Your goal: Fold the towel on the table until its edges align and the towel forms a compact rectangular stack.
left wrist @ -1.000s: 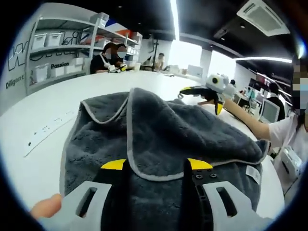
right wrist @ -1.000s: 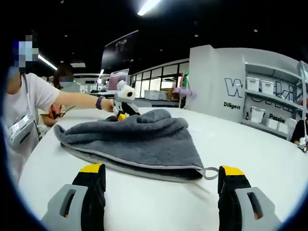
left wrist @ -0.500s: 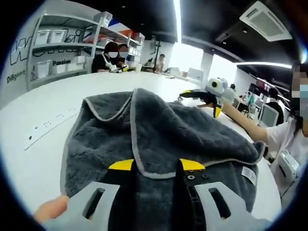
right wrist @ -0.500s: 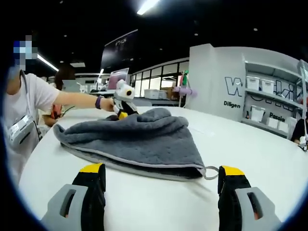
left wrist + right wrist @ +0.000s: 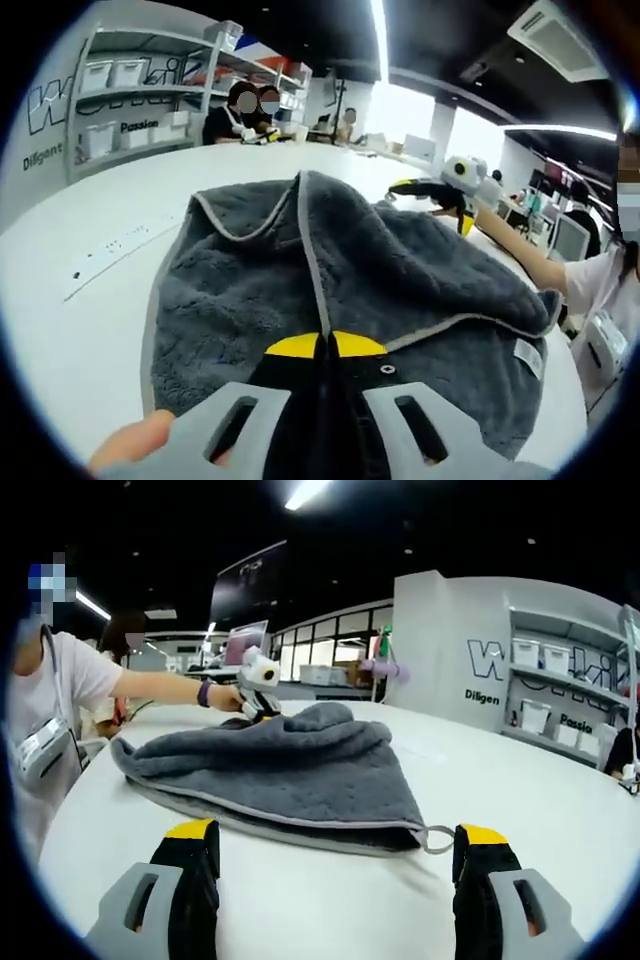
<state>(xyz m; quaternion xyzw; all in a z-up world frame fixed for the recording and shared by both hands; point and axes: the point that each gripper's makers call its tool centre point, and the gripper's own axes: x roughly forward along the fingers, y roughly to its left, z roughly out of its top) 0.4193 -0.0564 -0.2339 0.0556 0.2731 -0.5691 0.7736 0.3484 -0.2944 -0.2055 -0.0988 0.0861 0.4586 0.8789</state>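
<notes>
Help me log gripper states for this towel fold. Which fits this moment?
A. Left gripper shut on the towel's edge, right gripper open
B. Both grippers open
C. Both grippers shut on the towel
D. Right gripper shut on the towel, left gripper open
A: the left gripper has its yellow tips together on the grey towel hem, while the right gripper stands wide apart, short of the towel.

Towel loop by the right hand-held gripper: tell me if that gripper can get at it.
Probably yes. The right hand-held gripper is open, and the loop sticks out of the towel corner just ahead of it, with only bare table between.
</notes>
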